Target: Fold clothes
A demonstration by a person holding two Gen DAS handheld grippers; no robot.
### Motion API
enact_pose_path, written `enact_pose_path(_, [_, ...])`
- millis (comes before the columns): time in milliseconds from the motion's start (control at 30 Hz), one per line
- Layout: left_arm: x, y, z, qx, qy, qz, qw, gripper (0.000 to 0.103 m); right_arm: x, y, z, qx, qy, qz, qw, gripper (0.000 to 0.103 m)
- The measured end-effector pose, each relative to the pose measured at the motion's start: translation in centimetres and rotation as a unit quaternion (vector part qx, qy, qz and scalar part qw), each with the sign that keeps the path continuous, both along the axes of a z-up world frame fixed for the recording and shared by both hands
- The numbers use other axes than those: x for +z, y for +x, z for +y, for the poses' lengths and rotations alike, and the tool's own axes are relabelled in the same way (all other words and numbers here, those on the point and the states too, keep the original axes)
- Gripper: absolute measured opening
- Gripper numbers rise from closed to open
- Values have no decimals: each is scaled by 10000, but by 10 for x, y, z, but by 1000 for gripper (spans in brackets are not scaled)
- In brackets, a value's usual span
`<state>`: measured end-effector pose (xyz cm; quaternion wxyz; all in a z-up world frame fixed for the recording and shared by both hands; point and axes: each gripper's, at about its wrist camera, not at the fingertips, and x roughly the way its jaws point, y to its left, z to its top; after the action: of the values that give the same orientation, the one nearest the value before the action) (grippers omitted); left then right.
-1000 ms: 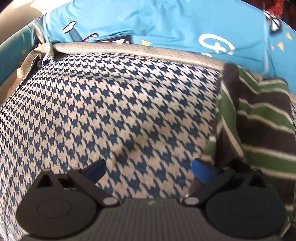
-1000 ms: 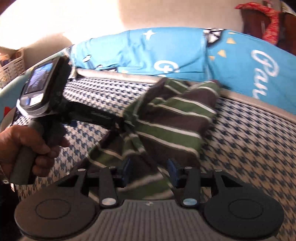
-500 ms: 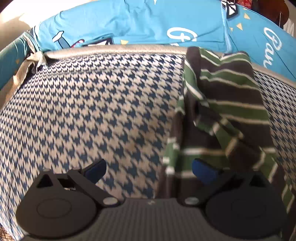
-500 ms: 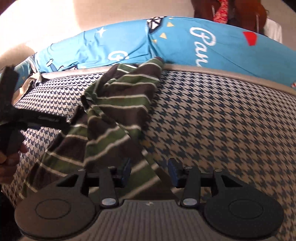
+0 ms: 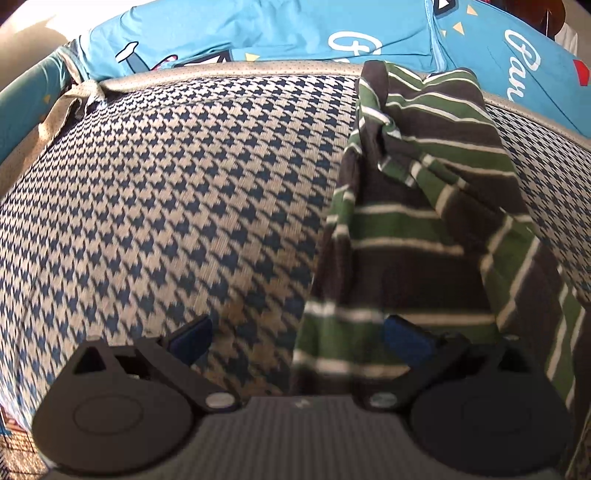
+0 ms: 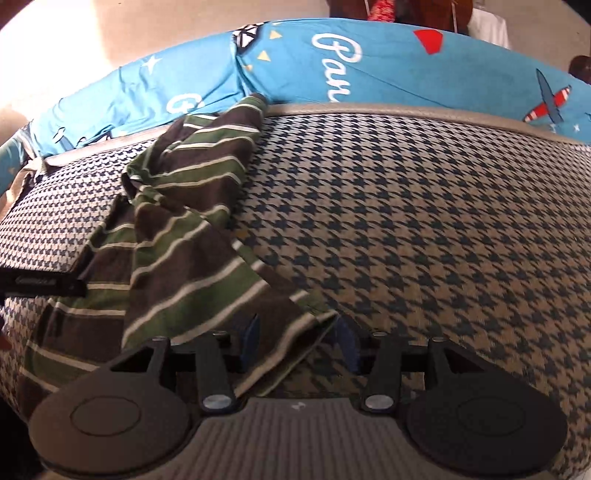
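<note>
A brown shirt with green and white stripes (image 5: 424,229) lies crumpled on a blue-and-cream houndstooth cushion (image 5: 166,192). My left gripper (image 5: 295,336) hangs over the shirt's near left edge. It is wide open: the hem lies under the right pad and bare cushion under the left one. In the right wrist view the same shirt (image 6: 177,236) runs from the far piping down to my right gripper (image 6: 299,343). Its jaws are opening, and the shirt's near corner lies loose between the blue pads without being pinched. The left tool's black bar (image 6: 40,286) pokes in at the left edge.
Bright blue printed bedding (image 6: 369,62) is bunched along the back, behind the cushion's beige piping (image 5: 221,74). A beige strap (image 5: 62,110) hangs at the far left corner. Houndstooth surface stretches right of the shirt (image 6: 443,221). Dark furniture with red cloth (image 6: 384,7) stands beyond.
Both views have swung to the right. The shirt has come from the right edge to between the left fingers. The hand holding the left tool has slipped out of the right view.
</note>
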<state>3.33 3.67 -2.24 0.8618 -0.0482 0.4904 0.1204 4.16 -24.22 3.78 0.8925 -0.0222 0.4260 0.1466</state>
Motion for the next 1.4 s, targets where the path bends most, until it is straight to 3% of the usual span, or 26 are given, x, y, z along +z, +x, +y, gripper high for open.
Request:
enact_pose_path(400, [0, -27, 1, 76, -97, -85, 9999, 103, -14, 0, 7, -58, -13, -308, 9995, 49])
enact_pose_path(467, [0, -30, 1, 84, -93, -97, 9999, 103, -15, 0, 9, -50, -12, -369, 9993, 40])
enact_pose_path(533, [0, -33, 1, 89, -86, -108, 9999, 103, -15, 2, 10, 29, 73, -379, 9993, 22])
enact_pose_path(700, [0, -41, 2, 94, -77, -125, 9998, 103, -15, -1, 15, 71, 171, -468, 9987, 9])
enact_pose_path(1133, [3, -58, 20, 292, -192, -170, 9992, 103, 19, -46, 36, 712, 1431, -862, 9834, 9])
enact_pose_path(1400, [11, -66, 41, 662, -334, -298, 9968, 103, 22, -75, 74, 1360, 1594, -821, 9743, 9])
